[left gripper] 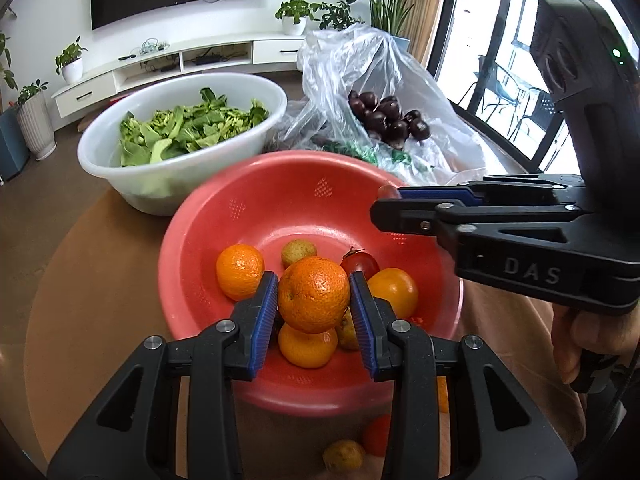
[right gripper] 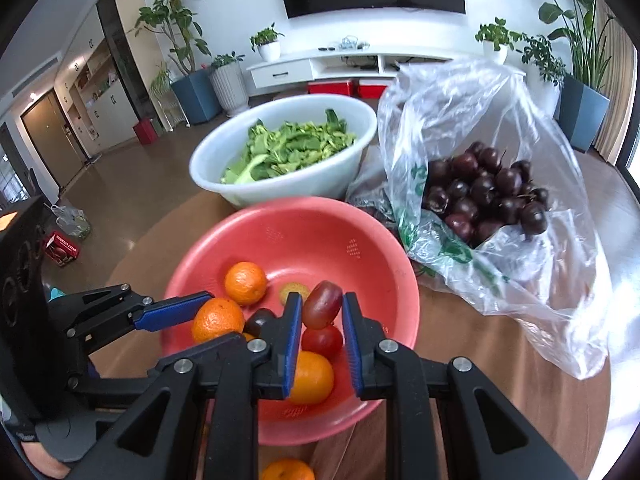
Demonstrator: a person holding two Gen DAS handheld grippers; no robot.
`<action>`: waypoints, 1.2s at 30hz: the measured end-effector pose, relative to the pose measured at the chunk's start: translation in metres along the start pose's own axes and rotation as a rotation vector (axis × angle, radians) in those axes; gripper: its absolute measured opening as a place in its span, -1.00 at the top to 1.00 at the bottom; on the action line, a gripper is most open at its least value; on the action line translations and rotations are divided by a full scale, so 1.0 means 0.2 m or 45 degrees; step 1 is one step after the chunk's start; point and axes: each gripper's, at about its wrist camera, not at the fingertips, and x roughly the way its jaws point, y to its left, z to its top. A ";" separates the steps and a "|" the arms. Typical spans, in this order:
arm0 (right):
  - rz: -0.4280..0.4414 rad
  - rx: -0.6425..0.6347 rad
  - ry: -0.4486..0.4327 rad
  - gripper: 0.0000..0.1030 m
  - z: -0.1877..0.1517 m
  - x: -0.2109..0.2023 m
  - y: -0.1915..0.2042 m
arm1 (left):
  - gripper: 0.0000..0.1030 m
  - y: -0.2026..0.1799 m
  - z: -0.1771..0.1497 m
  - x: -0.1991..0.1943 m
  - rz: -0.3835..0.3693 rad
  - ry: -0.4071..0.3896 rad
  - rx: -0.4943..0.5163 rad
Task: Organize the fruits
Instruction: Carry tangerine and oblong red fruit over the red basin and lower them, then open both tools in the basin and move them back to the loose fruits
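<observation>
The left gripper (left gripper: 314, 300) is clamped on an orange (left gripper: 314, 294): round, bright, with a dimpled peel, pressed between both blue pads at lower centre of the left wrist view, above the red colander (left gripper: 248, 208). The right gripper (right gripper: 322, 312) is clamped on a small oblong tomato (right gripper: 322, 305), reddish-purple and smooth, held tilted between its pads at lower centre of the right wrist view, also over the colander.

The red colander is a round plastic basin with perforated patches on its wall. It contains:
- a second orange (left gripper: 240, 271) at the left side;
- a small yellow-green fruit (left gripper: 298, 252) toward the back;
- a red tomato (left gripper: 362, 264);
- a smooth orange-yellow fruit (left gripper: 394, 290) at the right.

The white basin (left gripper: 104, 152), upper left of the colander, holds cut green leaves (left gripper: 188, 128). The clear plastic bag (left gripper: 360, 64), upper right, holds dark purple round fruits (left gripper: 390, 118).
</observation>
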 end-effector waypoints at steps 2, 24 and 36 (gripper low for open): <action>-0.001 0.002 0.021 0.57 0.00 0.04 -0.01 | 0.34 0.01 0.00 0.03 0.004 0.010 -0.001; -0.031 -0.040 0.086 0.55 -0.02 0.19 0.00 | 0.10 0.00 -0.01 0.13 0.029 0.027 0.019; -0.026 -0.045 0.073 0.14 -0.04 0.15 0.02 | -0.35 0.02 -0.03 0.03 0.060 -0.023 0.001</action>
